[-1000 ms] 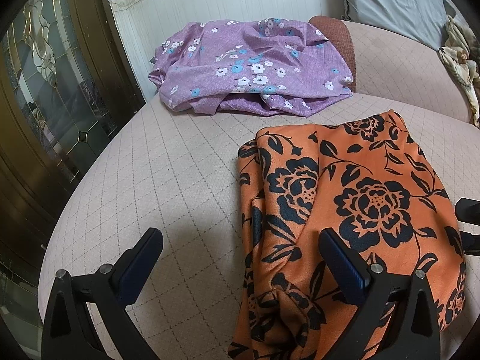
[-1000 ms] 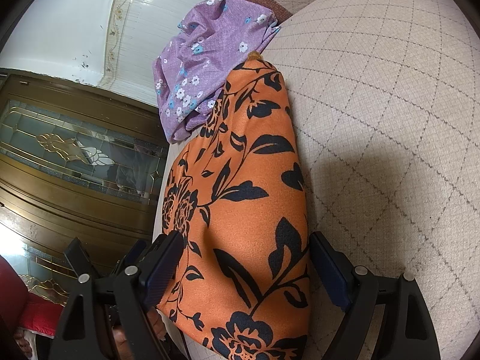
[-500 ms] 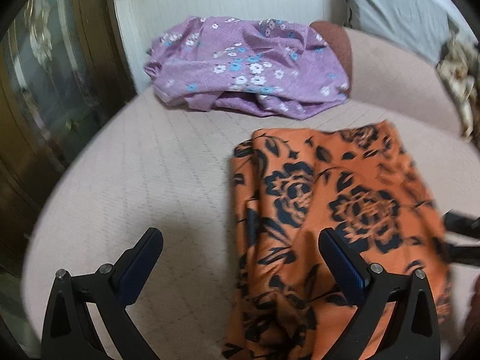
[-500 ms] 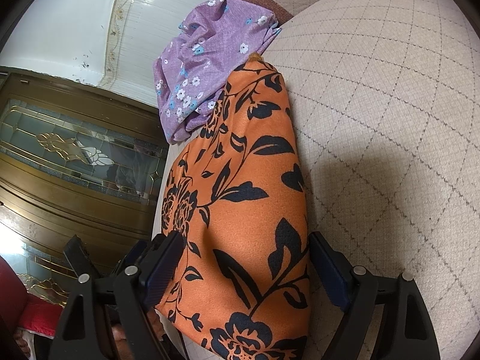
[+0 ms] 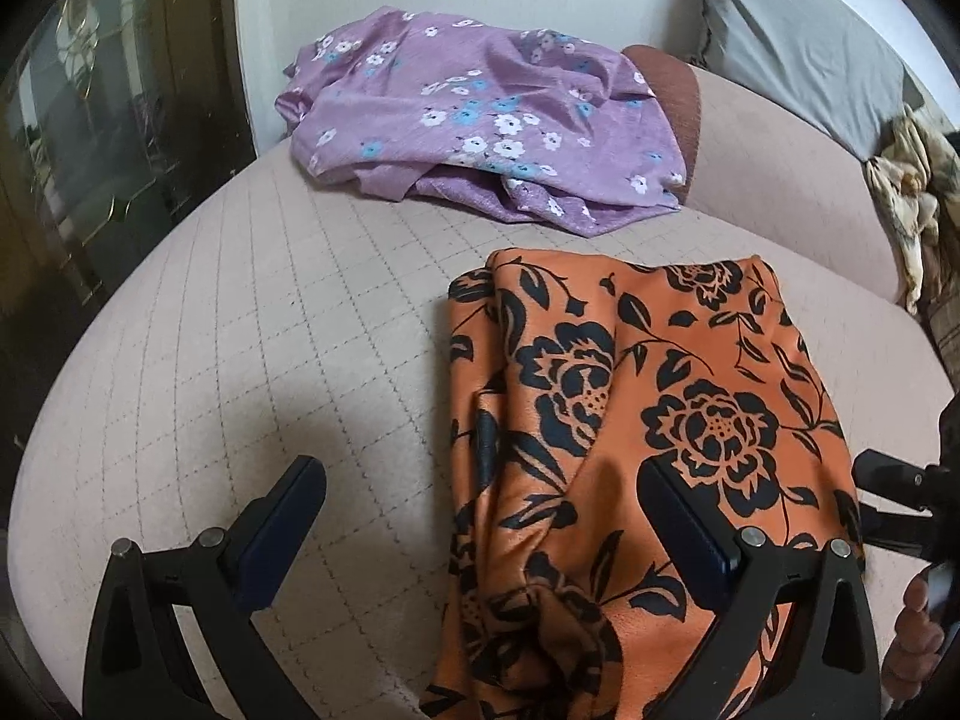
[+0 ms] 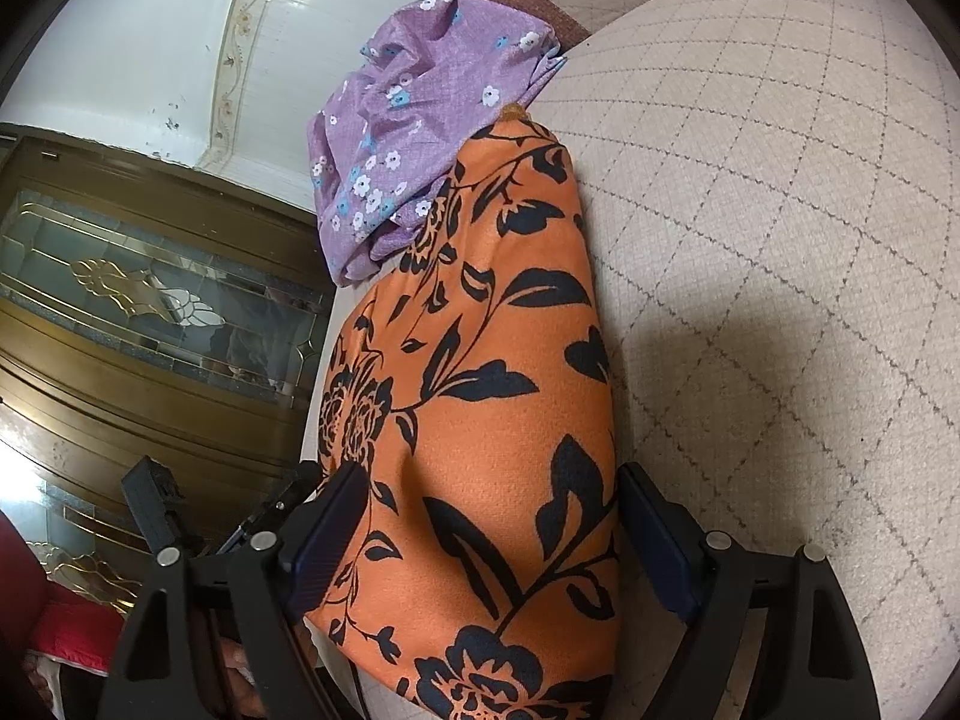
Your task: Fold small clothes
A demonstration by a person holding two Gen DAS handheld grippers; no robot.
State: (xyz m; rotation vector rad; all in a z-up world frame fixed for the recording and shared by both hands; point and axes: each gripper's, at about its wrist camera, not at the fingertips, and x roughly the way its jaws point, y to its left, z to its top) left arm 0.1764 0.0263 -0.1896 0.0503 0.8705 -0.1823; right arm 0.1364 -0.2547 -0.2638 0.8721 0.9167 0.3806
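An orange cloth with black flowers [image 5: 648,432] lies folded on the quilted beige cushion [image 5: 270,348]. My left gripper [image 5: 480,516] is open and hovers over the cloth's near left edge, one finger above the cloth, the other above bare cushion. My right gripper [image 6: 492,528] is open and straddles the near end of the same orange cloth [image 6: 492,372]. A crumpled purple flowered cloth [image 5: 480,120] lies at the far edge of the cushion, also seen in the right wrist view [image 6: 414,120].
A brown wood and glass door [image 5: 78,138] stands left of the cushion. A grey pillow [image 5: 798,36] and a patterned beige cloth [image 5: 918,192] lie at the far right. A rust-coloured cushion edge [image 5: 678,96] sits behind the purple cloth.
The left gripper has pulled back and tilted a little, so the cloths sit lower and further right in its view. The right gripper and the orange cloth have barely moved.
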